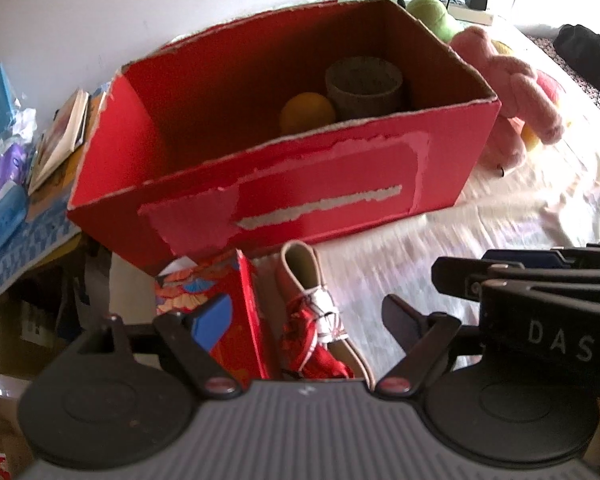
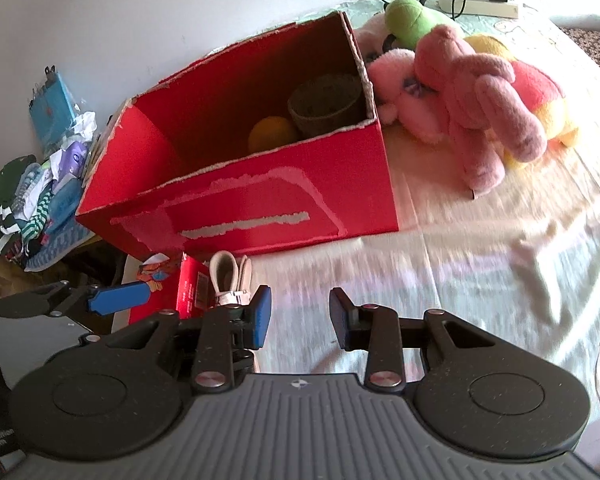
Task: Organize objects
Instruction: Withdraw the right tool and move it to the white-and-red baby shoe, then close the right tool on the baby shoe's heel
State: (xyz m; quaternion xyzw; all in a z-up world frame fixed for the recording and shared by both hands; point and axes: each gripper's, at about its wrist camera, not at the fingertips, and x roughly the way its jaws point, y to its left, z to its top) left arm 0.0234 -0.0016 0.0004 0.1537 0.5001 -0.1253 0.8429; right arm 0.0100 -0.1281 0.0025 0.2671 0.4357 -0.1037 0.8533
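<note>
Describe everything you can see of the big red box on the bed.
The red cardboard box sits upright and open-topped on the pale bedsheet. Its rim is ragged, and a label looks torn off the front, leaving pale patches. Inside lie an orange ball and a woven cup. Plush toys crowd its right end.

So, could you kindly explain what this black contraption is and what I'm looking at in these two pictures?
There is no robot here: a person holds a two-finger gripper in each hand, and a fisheye camera on each looks forward along its fingers. One picture is from the left gripper, the other from the right gripper. Both are open and hold nothing. On the bed stands a red cardboard box containing an orange ball and a woven basket. Plush toys lie beside it. Nearer, between the left gripper's fingers, are a small shoe and a patterned red carton.
</note>
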